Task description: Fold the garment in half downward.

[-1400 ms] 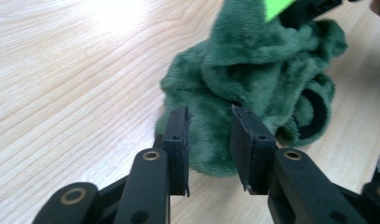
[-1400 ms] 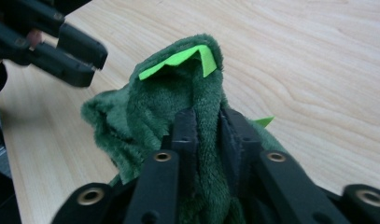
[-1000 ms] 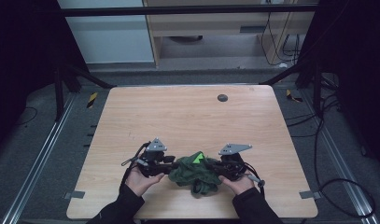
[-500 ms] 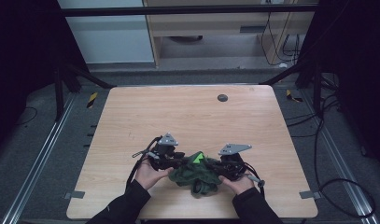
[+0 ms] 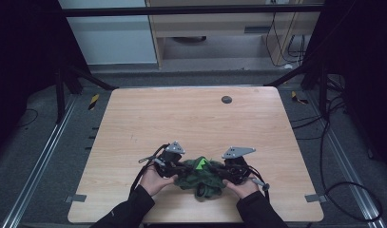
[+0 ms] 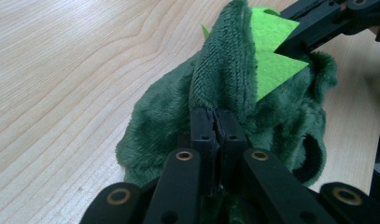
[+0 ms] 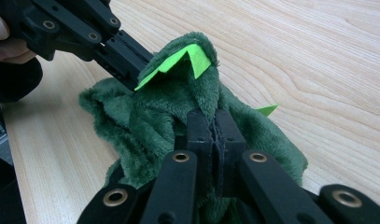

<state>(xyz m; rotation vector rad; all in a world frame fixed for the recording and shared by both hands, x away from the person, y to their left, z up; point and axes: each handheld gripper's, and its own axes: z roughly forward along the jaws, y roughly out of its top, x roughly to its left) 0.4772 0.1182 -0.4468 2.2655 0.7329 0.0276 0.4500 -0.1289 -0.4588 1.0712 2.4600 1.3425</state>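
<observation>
High view: wooden table (image 5: 191, 118), grey floor (image 5: 353, 156), dark surroundings.

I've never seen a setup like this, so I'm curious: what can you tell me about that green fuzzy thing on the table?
The green plush piece is dark, soft, fleecy fabric with bright lime felt triangles like spikes along a raised ridge. It lies crumpled on the wooden table near the person's edge, with a dark-lined opening at one side. The left gripper, whose jaws have just been closing, pinches a fold of it, and the right gripper pinches the fabric from the opposite side.
</observation>
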